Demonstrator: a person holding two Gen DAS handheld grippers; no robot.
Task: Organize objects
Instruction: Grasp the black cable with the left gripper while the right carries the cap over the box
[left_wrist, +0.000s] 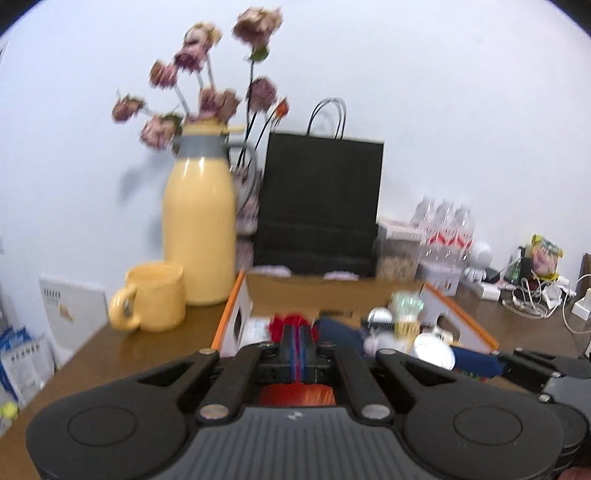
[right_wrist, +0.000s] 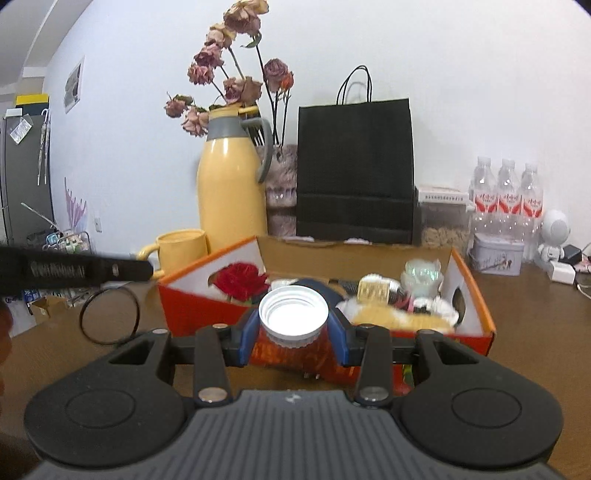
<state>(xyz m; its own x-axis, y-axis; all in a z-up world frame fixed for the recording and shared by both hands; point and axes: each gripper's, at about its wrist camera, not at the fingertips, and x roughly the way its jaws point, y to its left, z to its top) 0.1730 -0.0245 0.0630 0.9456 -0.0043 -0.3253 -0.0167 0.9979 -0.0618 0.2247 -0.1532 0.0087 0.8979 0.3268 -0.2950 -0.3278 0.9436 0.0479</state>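
**Jar pinched over the orange box, other gripper pressed together**

The right gripper (right_wrist: 293, 334) pinches a red jar (right_wrist: 291, 350) with a white ribbed lid (right_wrist: 293, 312), its blue pads against the jar's sides, at the near wall of the open orange box (right_wrist: 476, 295). The box lies on the brown table (right_wrist: 535, 332) and holds a red flower (right_wrist: 240, 282), a gold-topped item (right_wrist: 376, 290) and other small things. The left gripper (left_wrist: 297, 354) has its jaws pressed together with nothing visibly between them; it points over the same box (left_wrist: 231, 314). Far left stand a yellow jug (right_wrist: 231, 192) with dried roses (right_wrist: 236, 74) and a yellow mug (right_wrist: 181, 249); a black paper bag (right_wrist: 354, 166) stands behind the box.
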